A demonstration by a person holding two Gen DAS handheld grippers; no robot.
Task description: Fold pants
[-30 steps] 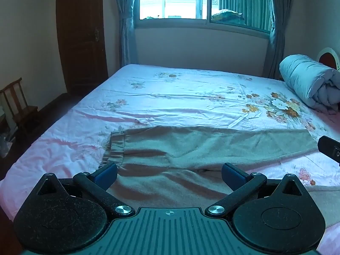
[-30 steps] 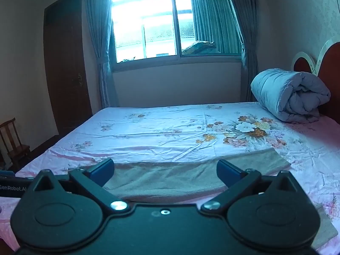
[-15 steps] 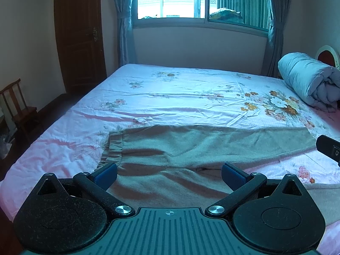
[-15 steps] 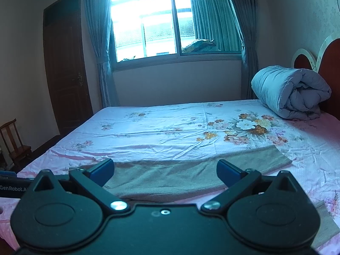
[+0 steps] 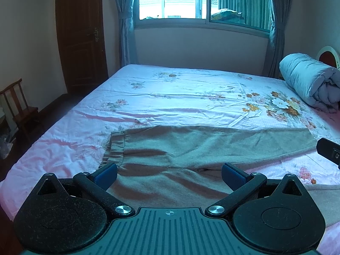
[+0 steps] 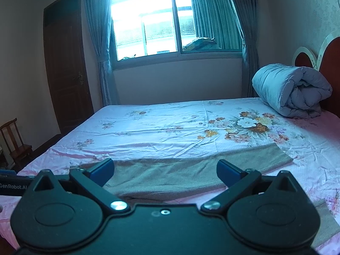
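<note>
Grey-brown pants (image 5: 201, 146) lie spread flat on the floral bed sheet (image 5: 180, 97), waistband to the left, both legs running right. My left gripper (image 5: 169, 175) hovers open above the near part of the pants by the waistband, holding nothing. In the right wrist view the far leg of the pants (image 6: 191, 170) stretches rightward, and a strip of the near leg shows at the lower right. My right gripper (image 6: 165, 172) is open above the legs, with empty space between its blue pads (image 6: 102, 169). The edge of the right gripper (image 5: 329, 152) shows at the right of the left wrist view.
A rolled grey duvet (image 6: 291, 91) lies at the head of the bed by the red headboard (image 6: 329, 63). A wooden chair (image 5: 19, 106) stands on the floor at left, near a dark door (image 5: 80, 38). A curtained window (image 5: 191, 0) is behind the bed.
Both views have tilted up slightly, so the pants sit a little lower in frame. The pants have not moved and both grippers stay open.
</note>
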